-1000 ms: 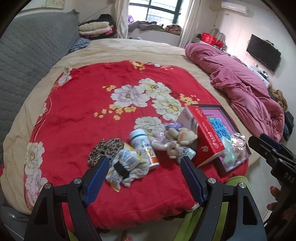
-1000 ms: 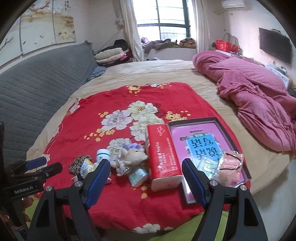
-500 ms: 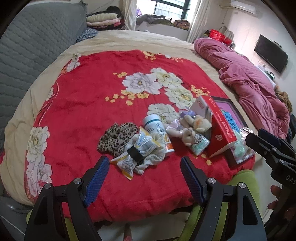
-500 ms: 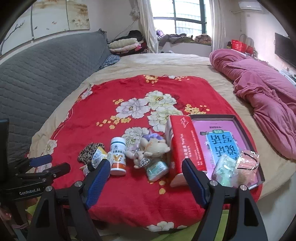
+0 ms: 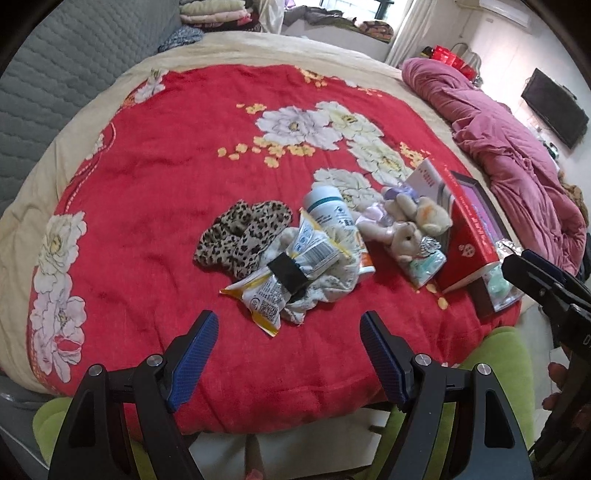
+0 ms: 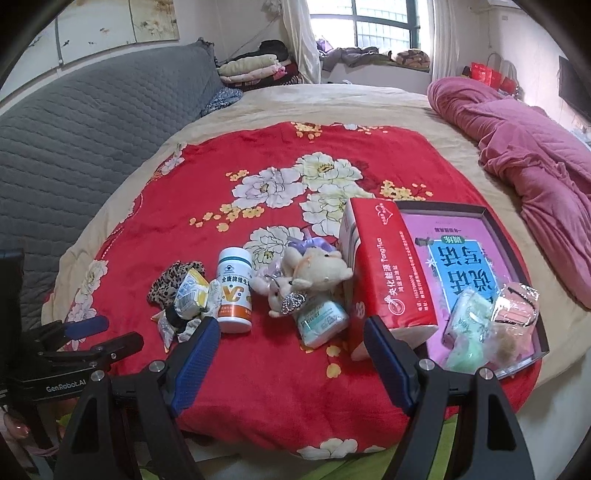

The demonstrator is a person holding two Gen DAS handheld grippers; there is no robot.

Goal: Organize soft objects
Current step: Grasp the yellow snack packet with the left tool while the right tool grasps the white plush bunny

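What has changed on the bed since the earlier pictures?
Both cameras have come down and tilted toward the pile, which now looks nearer. Nothing was taken hold of: the left gripper and the right gripper keep their jaws open and empty. The plush toys, bottle and red box lie unmoved.

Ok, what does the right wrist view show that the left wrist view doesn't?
Only the right wrist view: the tray's pink sheet with a blue label in full, the window, and the bottle label face-on.

Only the left wrist view: the snack packet with black tape on the white cloth in full, the whole leopard cloth, and the TV in full.

Both: the red blanket, plush toys, red box, pink quilt, and each open, empty tool, left and right.
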